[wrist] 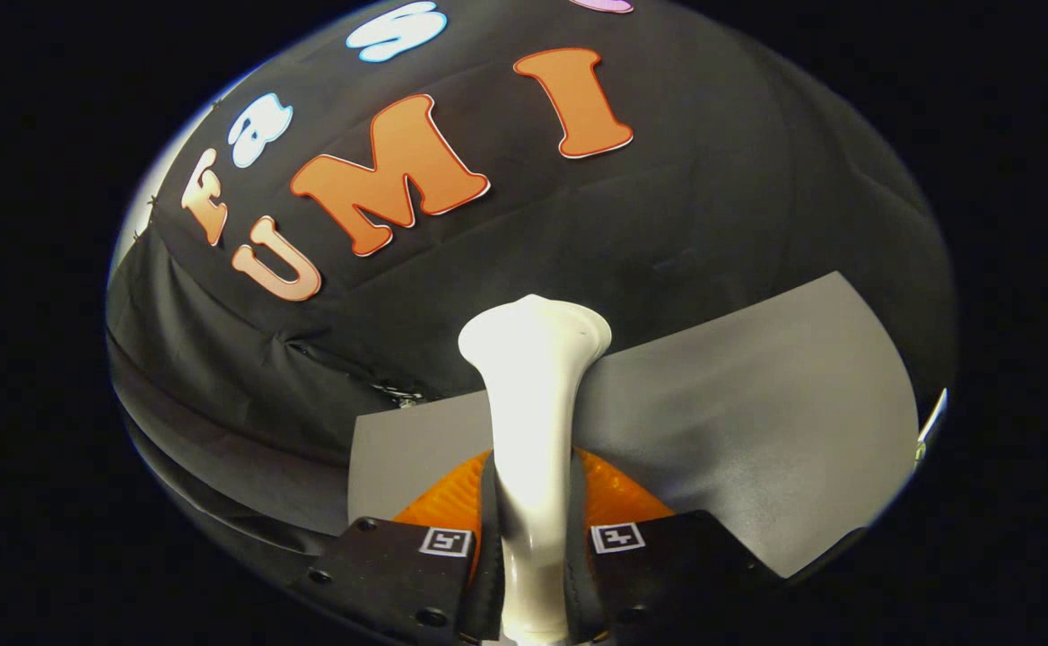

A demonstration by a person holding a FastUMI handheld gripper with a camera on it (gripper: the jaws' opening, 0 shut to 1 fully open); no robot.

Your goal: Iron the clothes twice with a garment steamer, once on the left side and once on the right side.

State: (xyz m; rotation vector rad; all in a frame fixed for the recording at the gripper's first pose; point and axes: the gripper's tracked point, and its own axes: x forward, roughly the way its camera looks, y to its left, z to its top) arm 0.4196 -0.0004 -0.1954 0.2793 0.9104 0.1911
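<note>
**White steamer clamped in the claw**

Black cloth [219, 395] hung on the left as the booth's wall. The claw [533, 547] sat clamped on the steamer [533, 404], both black fingers [488, 574] pressing its white handle, which ran ahead between them to a flared head. An orange ribbed part [618, 493] showed just behind the handle at the fingers. A grey sheet [757, 422] spread beyond, wider to the right.
</note>
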